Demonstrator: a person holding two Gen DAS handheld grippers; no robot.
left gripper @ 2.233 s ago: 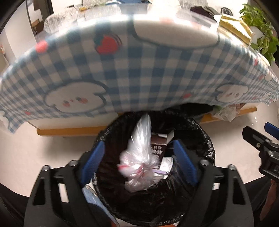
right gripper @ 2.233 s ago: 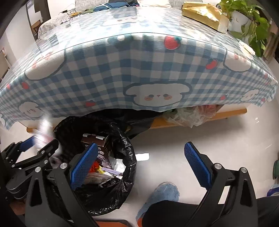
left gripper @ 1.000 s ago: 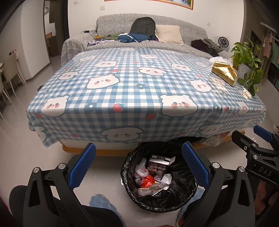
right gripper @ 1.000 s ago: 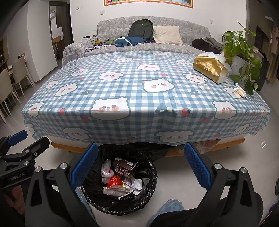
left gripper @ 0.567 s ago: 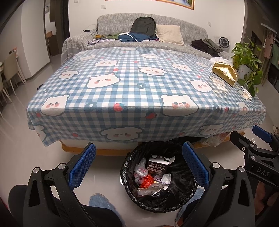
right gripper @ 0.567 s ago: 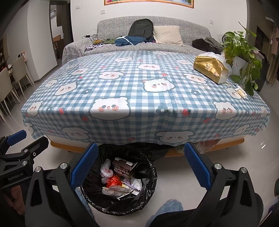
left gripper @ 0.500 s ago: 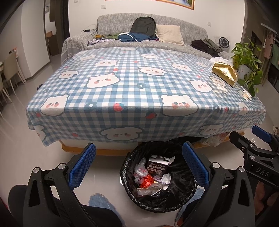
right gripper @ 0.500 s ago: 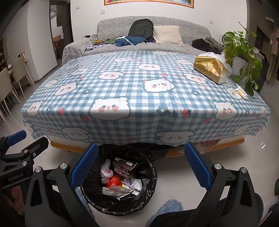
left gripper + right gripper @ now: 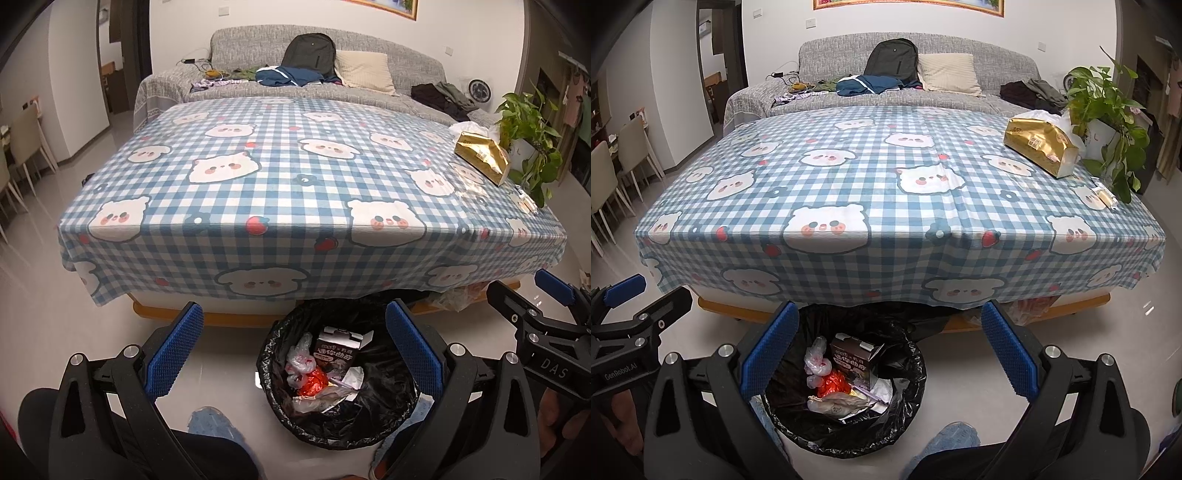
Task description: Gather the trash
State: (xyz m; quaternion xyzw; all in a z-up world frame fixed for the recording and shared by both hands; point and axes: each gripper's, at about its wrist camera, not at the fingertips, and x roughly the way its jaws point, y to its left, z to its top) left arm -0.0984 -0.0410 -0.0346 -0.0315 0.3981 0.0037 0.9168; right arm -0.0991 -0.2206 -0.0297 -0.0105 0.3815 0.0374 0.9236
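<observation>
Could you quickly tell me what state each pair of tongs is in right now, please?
Left tongs: open, holding nothing, above the trash bin.
Right tongs: open, holding nothing.

white walls | pale glossy floor | grey sofa | checked-cloth table
</observation>
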